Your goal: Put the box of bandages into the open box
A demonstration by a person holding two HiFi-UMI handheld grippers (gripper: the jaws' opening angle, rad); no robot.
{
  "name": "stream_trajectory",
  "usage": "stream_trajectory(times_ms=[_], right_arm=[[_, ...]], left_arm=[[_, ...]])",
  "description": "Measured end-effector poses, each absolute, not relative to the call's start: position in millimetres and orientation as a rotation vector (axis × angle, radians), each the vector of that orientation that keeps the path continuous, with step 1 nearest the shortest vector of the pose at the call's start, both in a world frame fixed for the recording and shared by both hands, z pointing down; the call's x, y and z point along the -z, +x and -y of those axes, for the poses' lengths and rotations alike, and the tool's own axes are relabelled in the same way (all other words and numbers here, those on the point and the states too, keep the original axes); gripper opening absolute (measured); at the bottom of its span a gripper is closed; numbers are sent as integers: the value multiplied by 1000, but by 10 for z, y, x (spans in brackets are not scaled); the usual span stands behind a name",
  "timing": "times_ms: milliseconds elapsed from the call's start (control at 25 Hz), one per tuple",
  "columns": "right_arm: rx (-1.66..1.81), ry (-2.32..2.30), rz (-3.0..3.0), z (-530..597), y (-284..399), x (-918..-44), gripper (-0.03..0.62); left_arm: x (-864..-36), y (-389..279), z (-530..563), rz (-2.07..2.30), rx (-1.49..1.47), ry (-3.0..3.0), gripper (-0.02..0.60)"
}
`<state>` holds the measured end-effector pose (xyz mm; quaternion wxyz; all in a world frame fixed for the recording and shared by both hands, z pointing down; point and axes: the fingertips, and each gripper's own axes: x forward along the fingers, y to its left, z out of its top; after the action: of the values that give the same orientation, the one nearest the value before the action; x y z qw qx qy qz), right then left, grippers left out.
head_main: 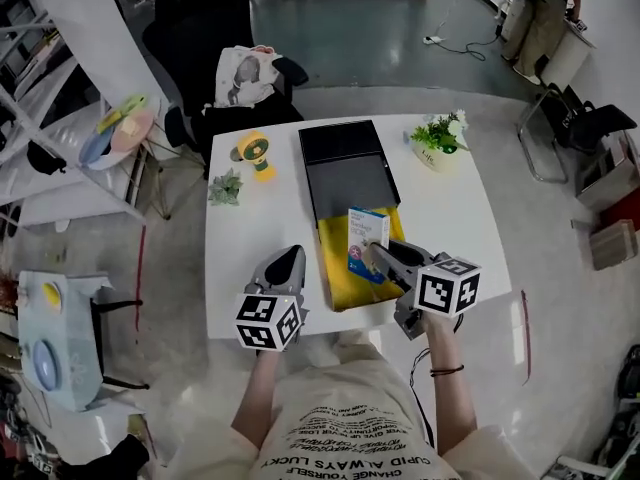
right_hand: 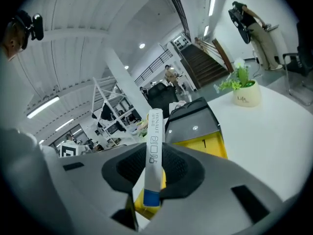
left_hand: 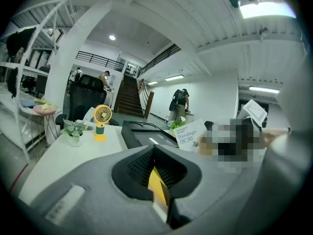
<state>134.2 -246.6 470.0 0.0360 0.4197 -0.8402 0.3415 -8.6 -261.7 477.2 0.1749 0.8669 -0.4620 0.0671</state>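
Bandage box: the white-and-blue cardboard box of bandages (head_main: 367,243) stands upright on its narrow edge over the yellow-lined near half of the open box. I cannot tell whether its bottom edge touches the lining.
Right gripper: the right gripper (head_main: 378,256) pinches the bandage box by its lower part. In the right gripper view the pads are pressed on both broad faces, and the printed spine (right_hand: 154,146) faces my camera.
Open box: the flat black open box (head_main: 335,278) lies on the table with its dark lid laid back on the far side. Its yellow lining is on the side nearest the person.
Left gripper: the left gripper (head_main: 290,258) is just beside the open box's left edge, low over the table. Its pads are pressed together with nothing between them. In the left gripper view only a thin slit at their meeting line shows yellow.
Table: the white square table (head_main: 260,228) carries the open box near its middle.
Fan: a small yellow desk fan (head_main: 252,153) stands left of the open box's lid.
Small plant: a little green plant (head_main: 225,186) sits left of the open box, nearer the person than the fan.
Potted plant: a white pot with green leaves and white flowers (head_main: 440,140) stands right of the open box's far end.
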Motion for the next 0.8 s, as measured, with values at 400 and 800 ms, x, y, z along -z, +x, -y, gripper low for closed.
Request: stream_trajectory(times_ms=[400,800], right_arm=[[-1373,971,2402,2656,1248,-5217,91],[-1532,749,2232,2693,1122,-5545,91]], left_arm=[[-5187,-73,2815,1385,-238,2305,23],[-5391,-36,2928,1443,-253,2223,23]])
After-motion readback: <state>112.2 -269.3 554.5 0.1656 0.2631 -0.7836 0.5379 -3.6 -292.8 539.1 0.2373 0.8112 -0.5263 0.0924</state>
